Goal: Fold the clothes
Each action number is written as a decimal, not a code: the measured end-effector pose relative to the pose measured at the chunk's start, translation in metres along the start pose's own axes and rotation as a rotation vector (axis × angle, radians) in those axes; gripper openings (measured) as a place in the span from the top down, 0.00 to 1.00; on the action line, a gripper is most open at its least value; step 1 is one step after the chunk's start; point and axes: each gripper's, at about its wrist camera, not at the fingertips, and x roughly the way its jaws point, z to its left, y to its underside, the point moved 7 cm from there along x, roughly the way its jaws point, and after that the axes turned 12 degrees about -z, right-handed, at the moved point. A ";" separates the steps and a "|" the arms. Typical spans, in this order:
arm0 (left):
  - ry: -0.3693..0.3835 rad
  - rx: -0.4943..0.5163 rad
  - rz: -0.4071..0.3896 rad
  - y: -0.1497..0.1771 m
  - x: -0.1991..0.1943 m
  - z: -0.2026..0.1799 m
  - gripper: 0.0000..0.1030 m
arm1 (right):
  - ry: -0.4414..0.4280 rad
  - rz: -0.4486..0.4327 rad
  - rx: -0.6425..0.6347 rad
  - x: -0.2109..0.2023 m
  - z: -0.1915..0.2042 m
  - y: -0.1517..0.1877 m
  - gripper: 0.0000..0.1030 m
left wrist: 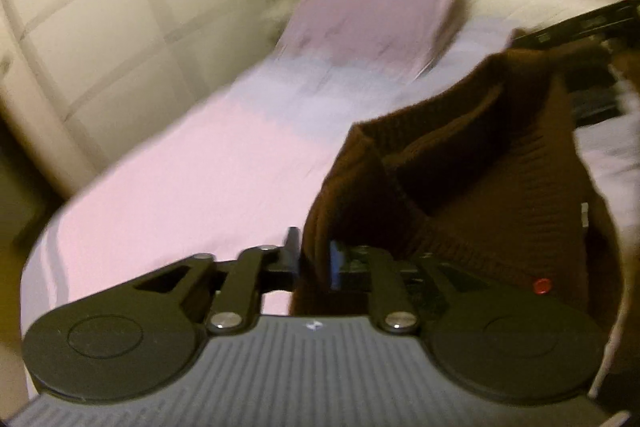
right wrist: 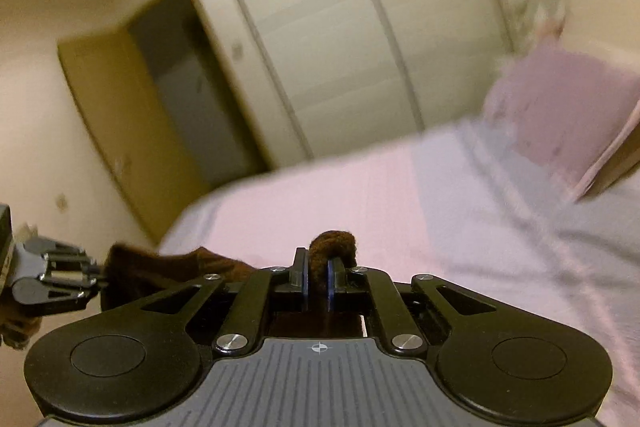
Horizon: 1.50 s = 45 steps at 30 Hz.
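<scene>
A dark brown knitted garment (left wrist: pixel 460 187) hangs in the air above the bed, stretched between my two grippers. In the left wrist view my left gripper (left wrist: pixel 314 259) is shut on a fold of its edge, which fills the gap between the fingers. My right gripper (left wrist: pixel 524 41) grips the far end of the knit at the upper right. In the right wrist view my right gripper (right wrist: pixel 318 281) is shut on a bunched roll of the brown garment (right wrist: pixel 332 243). My left gripper (right wrist: pixel 98 273) shows at the left edge, holding the other end. Both views are motion-blurred.
Below lies a bed (left wrist: pixel 180 187) with a pink and lilac sheet, also seen from the right wrist as the bed (right wrist: pixel 440 227). A mauve pillow (left wrist: pixel 368 15) rests at its head. A pale wardrobe (right wrist: pixel 340 47) and a doorway (right wrist: pixel 120 127) stand beyond the bed.
</scene>
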 end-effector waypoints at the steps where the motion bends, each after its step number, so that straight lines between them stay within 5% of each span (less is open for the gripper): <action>1: -0.033 -0.029 0.063 0.026 0.036 0.007 0.84 | 0.010 0.057 -0.014 0.037 -0.023 0.017 0.80; 3: -0.060 -0.105 0.132 0.072 0.066 0.005 0.82 | 0.054 0.125 -0.056 0.087 -0.057 0.050 0.55; 6: -0.101 -0.219 0.234 0.142 0.111 0.001 0.78 | 0.033 0.161 -0.075 0.113 -0.083 0.099 0.46; 8: -0.090 -0.288 0.268 0.179 0.095 -0.028 0.73 | 0.035 0.215 -0.063 0.110 -0.094 0.141 0.46; 11: -0.071 -0.349 0.314 0.276 0.019 -0.065 0.72 | 0.075 0.300 -0.036 0.089 -0.108 0.211 0.46; 17: 0.005 -0.438 0.328 0.371 -0.078 -0.099 0.67 | 0.269 0.378 0.082 -0.012 -0.120 0.299 0.45; 26: 0.095 -0.464 0.141 0.410 -0.143 -0.124 0.61 | 0.488 0.301 0.146 -0.159 -0.098 0.359 0.45; 36: -0.043 -0.406 -0.087 0.428 -0.143 -0.147 0.57 | 0.370 0.093 0.089 -0.171 -0.102 0.383 0.46; 45: -0.143 -0.317 -0.194 0.433 -0.140 -0.169 0.57 | 0.290 0.008 -0.047 -0.172 -0.099 0.398 0.46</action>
